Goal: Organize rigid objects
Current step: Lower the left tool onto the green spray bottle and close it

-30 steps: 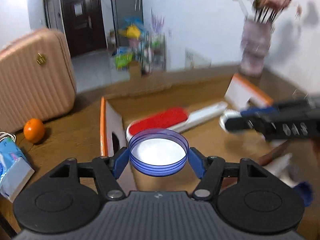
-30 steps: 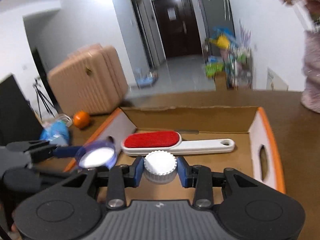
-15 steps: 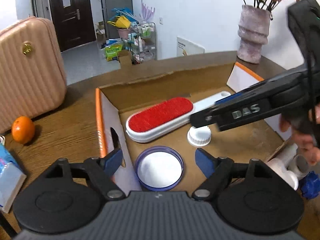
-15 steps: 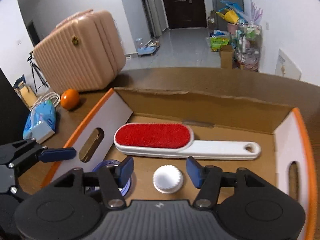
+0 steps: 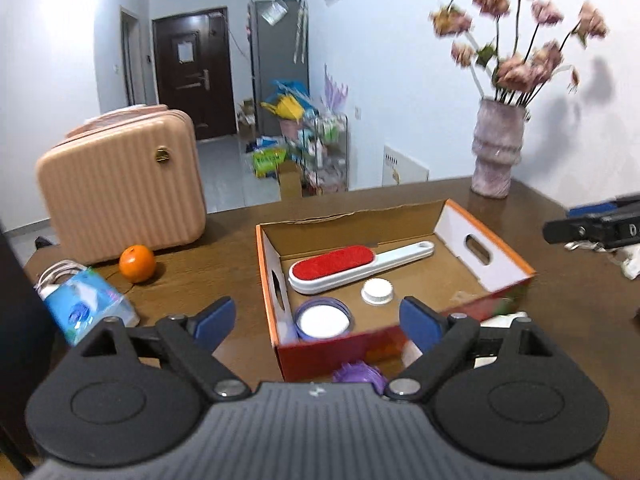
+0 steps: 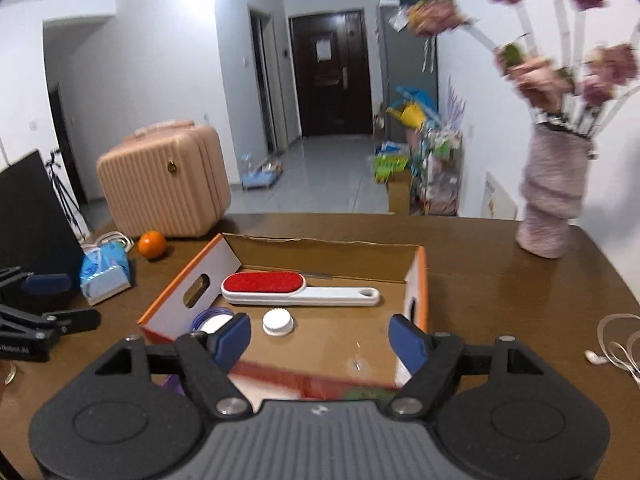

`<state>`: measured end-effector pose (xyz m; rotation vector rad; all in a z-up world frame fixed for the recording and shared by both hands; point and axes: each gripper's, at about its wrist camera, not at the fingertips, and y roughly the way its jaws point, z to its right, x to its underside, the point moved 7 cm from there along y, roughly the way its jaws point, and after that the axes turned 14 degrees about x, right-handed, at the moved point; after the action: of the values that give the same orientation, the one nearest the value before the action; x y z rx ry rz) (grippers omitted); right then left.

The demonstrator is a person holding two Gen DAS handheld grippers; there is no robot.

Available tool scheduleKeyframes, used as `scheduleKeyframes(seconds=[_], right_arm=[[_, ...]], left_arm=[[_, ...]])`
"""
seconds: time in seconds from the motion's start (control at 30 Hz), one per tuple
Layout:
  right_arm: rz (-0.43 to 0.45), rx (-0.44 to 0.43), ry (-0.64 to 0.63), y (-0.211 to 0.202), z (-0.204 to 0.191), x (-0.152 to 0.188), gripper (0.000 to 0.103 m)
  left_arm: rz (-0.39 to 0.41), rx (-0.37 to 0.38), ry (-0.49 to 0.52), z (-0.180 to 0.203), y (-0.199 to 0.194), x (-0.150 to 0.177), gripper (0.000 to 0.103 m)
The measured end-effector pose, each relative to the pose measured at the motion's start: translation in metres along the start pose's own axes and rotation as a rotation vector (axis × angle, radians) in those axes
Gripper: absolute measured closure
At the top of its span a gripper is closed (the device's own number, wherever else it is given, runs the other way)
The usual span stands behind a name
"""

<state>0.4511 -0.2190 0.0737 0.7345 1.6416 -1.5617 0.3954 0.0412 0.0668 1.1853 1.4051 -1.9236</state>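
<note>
Both grippers, left gripper (image 5: pixel 316 322) and right gripper (image 6: pixel 320 336), opening empty above the box (image 5: pixel 486 248) near edge

Ahead of jaws: cardboard box (image 5: pixel 486 258) open-topped, access from above unobstructed. Floor part taken: lint brush (image 5: pixel 352 266) at far side, white cap (image 5: pixel 377 292) centre, round lid (image 5: pixel 323 318) near-left corner. Right half bare.
</note>
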Motion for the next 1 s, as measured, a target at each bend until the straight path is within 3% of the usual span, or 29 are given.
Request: scheduleKeyframes(seconds=[0.27, 0.4, 0.5, 0.57, 0.7, 0.77, 1.0], right_arm=[[0.170, 0.064, -0.039, -0.093, 0.012, 0.061, 0.021], [0.231, 0.092, -0.025, -0.125, 0.008, 0.111, 0.019], [0.294, 0.193, -0.060, -0.143, 0.003, 0.156, 0.018], [0.287, 0.235, -0.064, -0.150, 0.002, 0.184, 0.018], [0.206, 0.168, -0.008, -0.146, 0.001, 0.219, 0.018], [0.192, 0.187, -0.030, -0.142, 0.000, 0.224, 0.018], [0.176, 0.143, -0.029, -0.123, -0.012, 0.218, 0.020]], left_arm=[[0.082, 0.058, -0.069, 0.042, -0.069, 0.050, 0.009], [0.126, 0.066, -0.112, 0.058, -0.100, 0.092, 0.008], [0.156, 0.045, -0.153, 0.057, -0.120, 0.127, 0.006], [0.130, 0.040, -0.199, 0.053, -0.125, 0.149, 0.006], [0.070, -0.010, -0.177, 0.052, -0.118, 0.164, 0.006], [0.072, -0.032, -0.164, 0.049, -0.114, 0.164, 0.006], [0.025, 0.036, -0.072, 0.057, -0.070, 0.160, 0.004]])
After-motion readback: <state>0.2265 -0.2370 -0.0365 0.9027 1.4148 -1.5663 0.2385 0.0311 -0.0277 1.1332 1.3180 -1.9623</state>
